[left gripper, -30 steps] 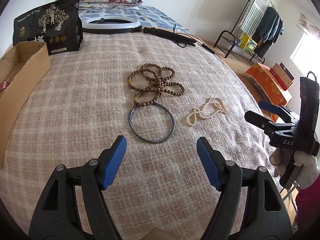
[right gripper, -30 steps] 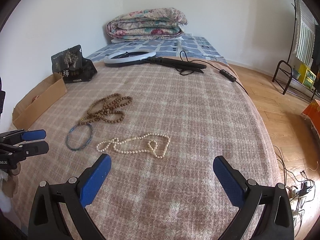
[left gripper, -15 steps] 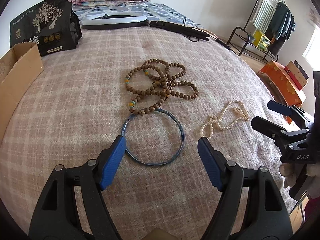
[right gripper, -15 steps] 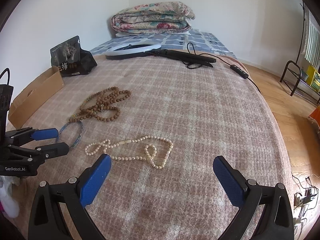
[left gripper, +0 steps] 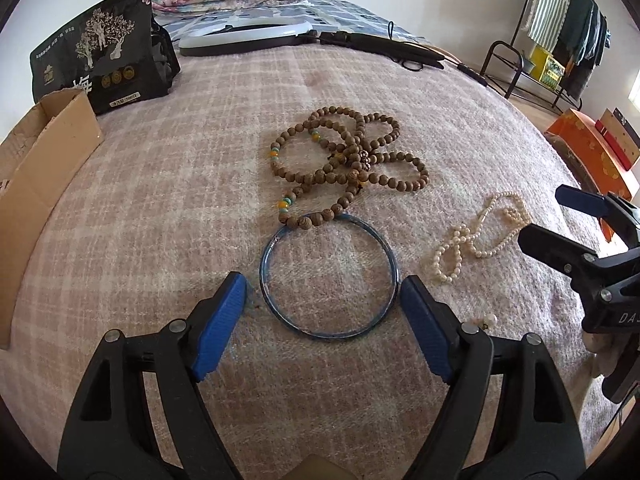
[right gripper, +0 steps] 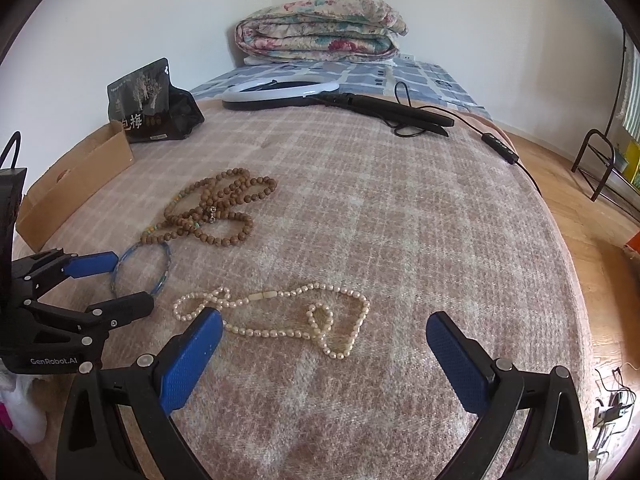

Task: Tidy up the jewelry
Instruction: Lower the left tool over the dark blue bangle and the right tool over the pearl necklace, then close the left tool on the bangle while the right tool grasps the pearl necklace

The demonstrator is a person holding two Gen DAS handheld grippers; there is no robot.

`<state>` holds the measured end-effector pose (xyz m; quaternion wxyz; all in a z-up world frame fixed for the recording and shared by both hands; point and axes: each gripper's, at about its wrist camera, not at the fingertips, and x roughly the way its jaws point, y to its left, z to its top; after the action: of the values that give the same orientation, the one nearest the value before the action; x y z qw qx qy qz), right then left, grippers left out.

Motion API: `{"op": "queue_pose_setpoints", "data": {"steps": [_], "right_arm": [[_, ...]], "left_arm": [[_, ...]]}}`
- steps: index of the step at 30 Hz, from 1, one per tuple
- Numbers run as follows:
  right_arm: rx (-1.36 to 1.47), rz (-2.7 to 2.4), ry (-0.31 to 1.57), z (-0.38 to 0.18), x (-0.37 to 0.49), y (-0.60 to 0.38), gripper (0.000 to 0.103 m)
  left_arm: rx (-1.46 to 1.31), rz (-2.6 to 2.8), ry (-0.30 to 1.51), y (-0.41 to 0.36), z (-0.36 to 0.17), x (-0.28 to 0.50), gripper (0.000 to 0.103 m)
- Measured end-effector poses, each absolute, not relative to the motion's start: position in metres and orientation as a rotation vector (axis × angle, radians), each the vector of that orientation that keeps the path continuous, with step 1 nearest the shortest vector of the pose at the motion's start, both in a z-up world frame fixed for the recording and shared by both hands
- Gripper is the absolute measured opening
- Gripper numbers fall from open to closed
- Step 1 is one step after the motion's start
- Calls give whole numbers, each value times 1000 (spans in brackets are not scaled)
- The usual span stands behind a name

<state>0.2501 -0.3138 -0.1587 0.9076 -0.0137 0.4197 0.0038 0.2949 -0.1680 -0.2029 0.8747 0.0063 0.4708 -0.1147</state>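
With its blue-padded jaws spread wide and just now opening further, the left gripper (left gripper: 320, 304) straddles the near half of a blue bangle (left gripper: 329, 275) lying flat on the pink plaid blanket (left gripper: 180, 184), the pads flanking the ring without pressing on it. While a looped string of wooden prayer beads (left gripper: 348, 164) overlaps the bangle's far rim, a pearl necklace (right gripper: 280, 316) lies apart from both on the same blanket. Over that necklace hangs the right gripper (right gripper: 324, 328), its fingers wide apart and holding nothing, its left pad covering part of the pearl strand's end.

Bright daylight, soft shadows, sharp, fisheye-warped edges
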Motion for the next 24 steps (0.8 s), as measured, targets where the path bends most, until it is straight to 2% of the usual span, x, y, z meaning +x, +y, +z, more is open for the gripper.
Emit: {"op": "queue_pose_setpoints", "data": {"steps": [15, 19, 22, 24], "right_arm": [[3, 110, 982, -184, 286, -297, 103], [-38, 139, 1007, -185, 282, -291, 103], [-114, 124, 1015, -188, 278, -282, 99], [-136, 127, 1014, -188, 276, -278, 91]], "left_arm": [[-16, -265, 977, -162, -205, 299, 82], [-22, -256, 968, -161, -205, 298, 75], [-33, -255, 965, -159, -205, 298, 74], [-32, -255, 964, -159, -205, 298, 74]]}}
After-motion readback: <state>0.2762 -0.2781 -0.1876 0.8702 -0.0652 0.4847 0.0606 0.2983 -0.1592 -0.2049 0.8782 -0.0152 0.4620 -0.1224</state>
